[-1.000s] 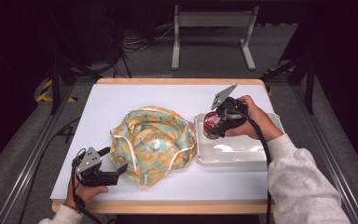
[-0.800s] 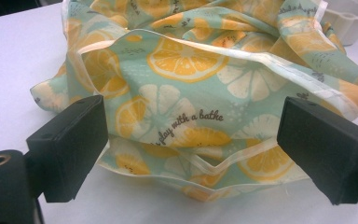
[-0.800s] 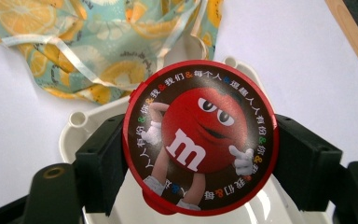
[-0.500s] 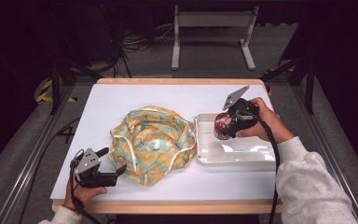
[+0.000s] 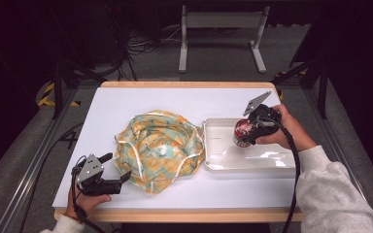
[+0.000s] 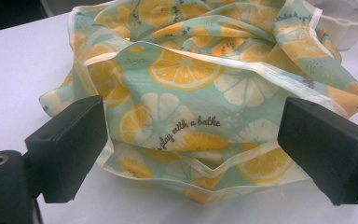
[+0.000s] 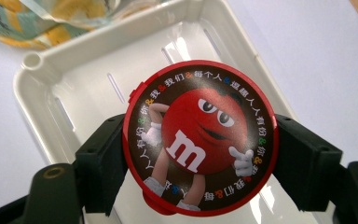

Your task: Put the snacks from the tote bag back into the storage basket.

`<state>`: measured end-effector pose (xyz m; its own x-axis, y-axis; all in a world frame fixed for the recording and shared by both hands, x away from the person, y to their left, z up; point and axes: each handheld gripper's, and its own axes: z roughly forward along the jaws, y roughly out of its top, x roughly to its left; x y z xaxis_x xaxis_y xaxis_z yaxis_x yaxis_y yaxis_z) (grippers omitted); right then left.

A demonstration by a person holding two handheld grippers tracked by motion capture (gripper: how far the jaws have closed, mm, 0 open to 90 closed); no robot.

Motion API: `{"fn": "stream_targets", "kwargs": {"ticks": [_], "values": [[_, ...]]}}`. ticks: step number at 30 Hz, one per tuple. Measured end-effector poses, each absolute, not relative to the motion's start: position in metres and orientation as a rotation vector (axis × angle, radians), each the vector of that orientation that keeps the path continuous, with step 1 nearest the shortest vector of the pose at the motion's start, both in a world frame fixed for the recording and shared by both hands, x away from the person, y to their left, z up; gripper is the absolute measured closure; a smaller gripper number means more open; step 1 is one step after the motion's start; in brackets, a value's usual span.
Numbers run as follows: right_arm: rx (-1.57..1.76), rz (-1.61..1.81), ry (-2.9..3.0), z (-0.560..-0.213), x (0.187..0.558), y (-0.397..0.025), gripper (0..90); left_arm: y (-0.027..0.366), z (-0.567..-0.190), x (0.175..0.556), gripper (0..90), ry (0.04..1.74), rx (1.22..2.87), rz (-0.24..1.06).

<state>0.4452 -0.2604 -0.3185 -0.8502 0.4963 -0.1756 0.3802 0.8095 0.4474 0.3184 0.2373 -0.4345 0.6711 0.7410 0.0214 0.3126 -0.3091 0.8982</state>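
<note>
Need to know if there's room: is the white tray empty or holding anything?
Empty: the white tray has a bare floor; the red can hangs above it in the right gripper.

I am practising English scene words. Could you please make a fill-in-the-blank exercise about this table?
1. The right gripper is shut on a round red ____.
2. That container hangs over the white ____.
3. The left gripper has its jaws ____ before the lemon-print bag.
4. The bag lies on the tray's ____ side in the high view.

Missing words: candy container; tray; open; left
</note>
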Motion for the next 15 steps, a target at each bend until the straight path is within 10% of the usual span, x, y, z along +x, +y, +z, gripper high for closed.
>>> {"fn": "stream_targets", "kwargs": {"ticks": [15], "values": [[0.735,0.591,2.727,-0.339,0.446,-0.272,26.0,0.236,-0.435,0.316,8.9,0.820,1.900,0.533]]}}
